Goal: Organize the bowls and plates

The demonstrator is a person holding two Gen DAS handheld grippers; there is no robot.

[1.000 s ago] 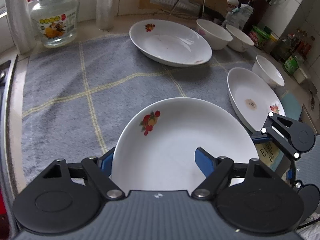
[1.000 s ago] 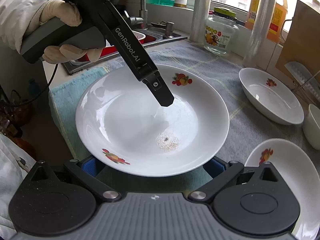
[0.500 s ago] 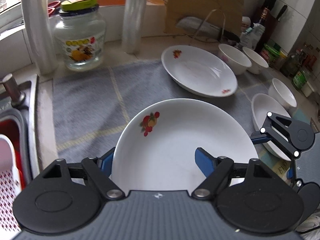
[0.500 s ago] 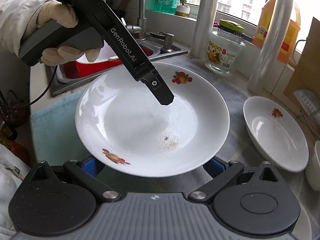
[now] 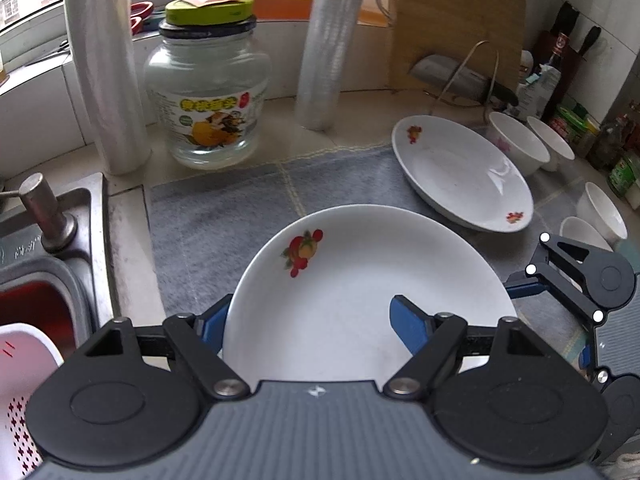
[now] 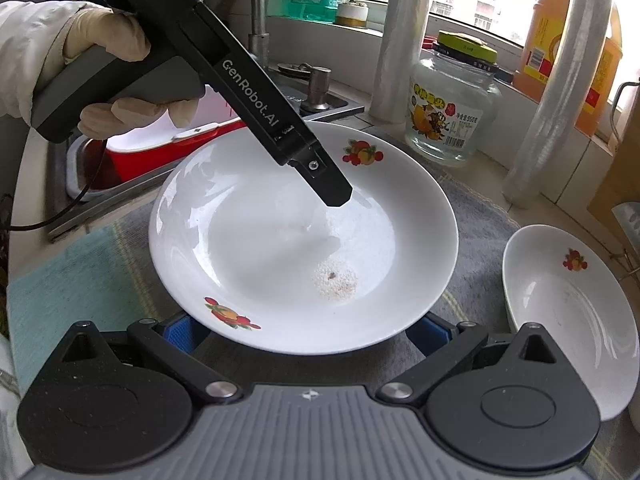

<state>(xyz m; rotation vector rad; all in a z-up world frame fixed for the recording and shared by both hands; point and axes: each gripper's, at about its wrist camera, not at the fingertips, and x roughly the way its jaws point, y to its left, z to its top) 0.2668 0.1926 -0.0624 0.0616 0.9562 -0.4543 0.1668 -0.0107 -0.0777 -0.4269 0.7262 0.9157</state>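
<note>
Plate (image 5: 360, 300) held mid-air over mat (image 5: 224, 216)

Left gripper (image 5: 308, 320) pinches plate rim; right gripper (image 6: 304, 330) spread under it. Nothing stacked yet: 2nd plate (image 5: 464, 172), bowls (image 5: 520, 144) still loose.

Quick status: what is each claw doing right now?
Left claw: shut on the plate, one finger above the rim and one below.
Right claw: its fingers sit under the same plate's edge; whether it grips cannot be told.

L hand-held gripper (image 5: 312, 320) clamped, one finger over, one under; R hand-held gripper (image 6: 308, 330) fingers spread wide
</note>
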